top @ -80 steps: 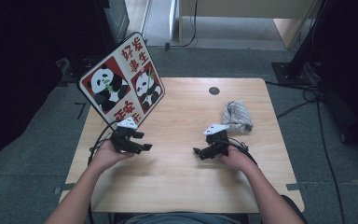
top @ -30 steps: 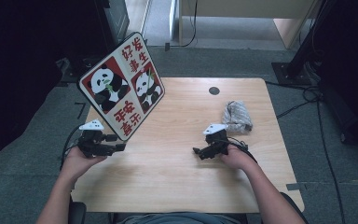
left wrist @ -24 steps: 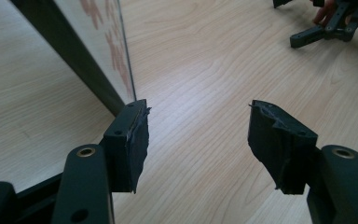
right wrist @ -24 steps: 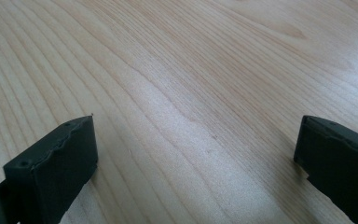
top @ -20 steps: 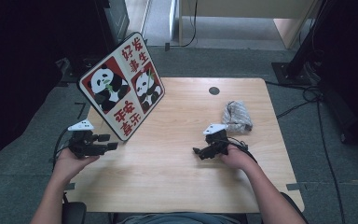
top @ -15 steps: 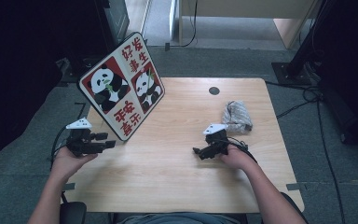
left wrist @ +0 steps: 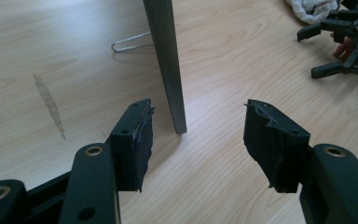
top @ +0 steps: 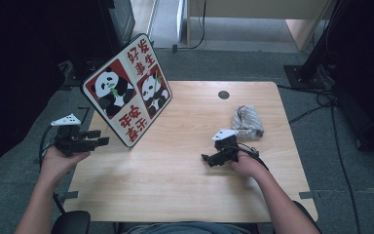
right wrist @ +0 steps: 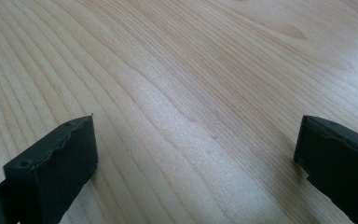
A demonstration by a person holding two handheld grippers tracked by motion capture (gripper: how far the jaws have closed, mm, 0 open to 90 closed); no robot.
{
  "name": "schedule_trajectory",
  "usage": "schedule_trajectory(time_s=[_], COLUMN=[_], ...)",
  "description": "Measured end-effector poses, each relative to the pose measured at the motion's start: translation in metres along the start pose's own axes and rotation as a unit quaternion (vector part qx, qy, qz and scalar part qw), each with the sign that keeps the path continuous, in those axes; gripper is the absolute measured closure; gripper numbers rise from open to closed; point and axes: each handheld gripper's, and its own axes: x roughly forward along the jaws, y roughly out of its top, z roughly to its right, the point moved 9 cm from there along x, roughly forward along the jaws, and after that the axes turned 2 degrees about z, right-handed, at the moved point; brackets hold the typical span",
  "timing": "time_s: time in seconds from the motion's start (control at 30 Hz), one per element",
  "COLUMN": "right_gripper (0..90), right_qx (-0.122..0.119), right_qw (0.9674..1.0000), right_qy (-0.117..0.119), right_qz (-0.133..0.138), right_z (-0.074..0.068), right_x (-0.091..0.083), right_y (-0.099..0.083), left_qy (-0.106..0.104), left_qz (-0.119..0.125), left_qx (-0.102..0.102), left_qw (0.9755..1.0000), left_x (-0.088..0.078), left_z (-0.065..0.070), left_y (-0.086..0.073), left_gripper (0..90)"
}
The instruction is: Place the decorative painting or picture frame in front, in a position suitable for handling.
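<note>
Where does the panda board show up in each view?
High view: the panda board stands tilted at the table's left rear corner, printed face towards the camera.
Left gripper view: seen edge-on as a dark slat upper centre, its lower corner on the wood, wire stand behind it.
Right gripper view: bare wood between the jaws, no board.
Shared landmark: the right gripper, at upper right in the left gripper view.

Left gripper (top: pixel 100 142): held level off the desk's left edge, jaws apart, just been closing, nothing between.
Right gripper (top: pixel 206 158): low, jaws seemingly wide, empty.
</note>
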Motion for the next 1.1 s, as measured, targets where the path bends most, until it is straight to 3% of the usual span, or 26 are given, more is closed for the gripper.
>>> schedule_trajectory(time_s=[0.3, 0.8, 1.1], right_gripper=[0.0, 0.0, 0.0], right_qx=[0.0, 0.0, 0.0], right_qw=[1.0, 1.0, 1.0], right_qy=[0.0, 0.001, 0.0], right_qz=[0.0, 0.0, 0.0], right_z=[0.0, 0.0, 0.0], right_x=[0.0, 0.0, 0.0], right_y=[0.0, 0.0, 0.0], left_qy=[0.007, -0.002, -0.001], left_qz=[0.001, 0.018, 0.01], left_qx=[-0.003, -0.013, 0.0], left_qw=[1.0, 0.9998, 1.0], left_x=[-0.01, -0.017, -0.017], left_z=[-0.009, -0.016, -0.016], left_y=[0.017, 0.068, 0.093], left_gripper=[42.4, 46.4, 50.2])
